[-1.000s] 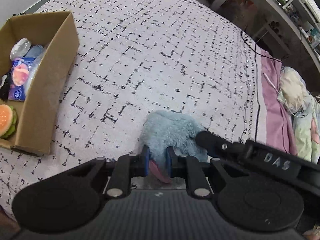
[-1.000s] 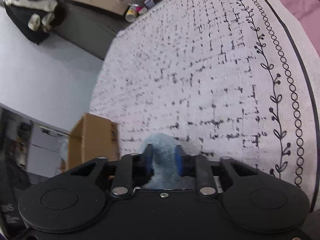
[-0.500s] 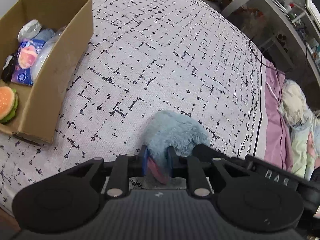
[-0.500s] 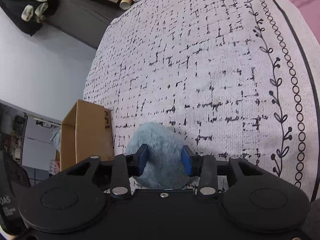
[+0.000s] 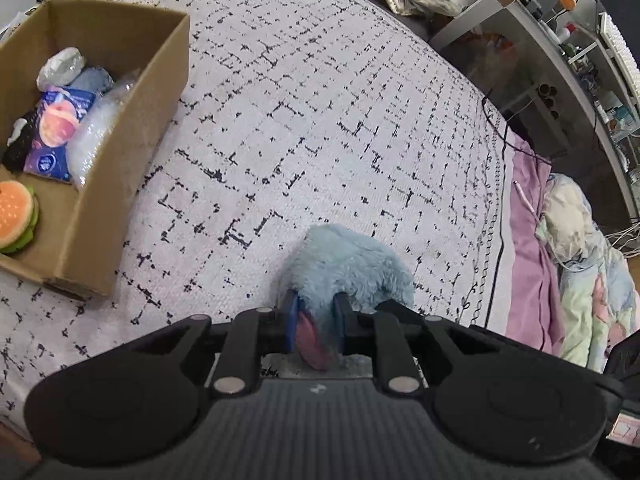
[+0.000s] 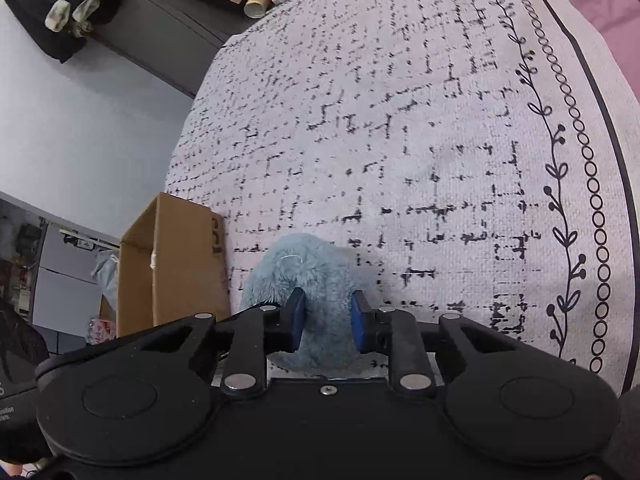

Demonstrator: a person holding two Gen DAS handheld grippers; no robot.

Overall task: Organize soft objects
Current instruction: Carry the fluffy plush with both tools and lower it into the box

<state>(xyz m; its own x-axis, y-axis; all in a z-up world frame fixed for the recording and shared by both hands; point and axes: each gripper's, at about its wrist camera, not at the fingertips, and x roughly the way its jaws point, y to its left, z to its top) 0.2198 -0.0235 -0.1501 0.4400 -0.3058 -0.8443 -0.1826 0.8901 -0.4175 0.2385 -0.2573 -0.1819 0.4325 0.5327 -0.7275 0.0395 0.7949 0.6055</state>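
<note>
A fluffy light-blue plush toy (image 5: 344,264) with a pink part is above the patterned bedspread (image 5: 320,120). My left gripper (image 5: 316,320) is shut on its pink and blue end. My right gripper (image 6: 326,320) is shut on the other side of the same plush (image 6: 304,268). A cardboard box (image 5: 132,152) stands to the left and holds a burger plush (image 5: 16,216), a blue packet (image 5: 56,132) and plastic-wrapped items. The box (image 6: 172,264) also shows left of the plush in the right wrist view.
A pink sheet (image 5: 532,240) and crumpled pale bedding (image 5: 580,264) lie at the bed's right edge. A black cable (image 5: 500,152) runs there. Grey shelves with clutter (image 5: 560,40) stand beyond. A dark cabinet with clothes (image 6: 80,0) is past the bed's far edge.
Both grippers have lifted with the plush and moved left toward the box. The right gripper briefly widened, then closed tighter on the plush.
</note>
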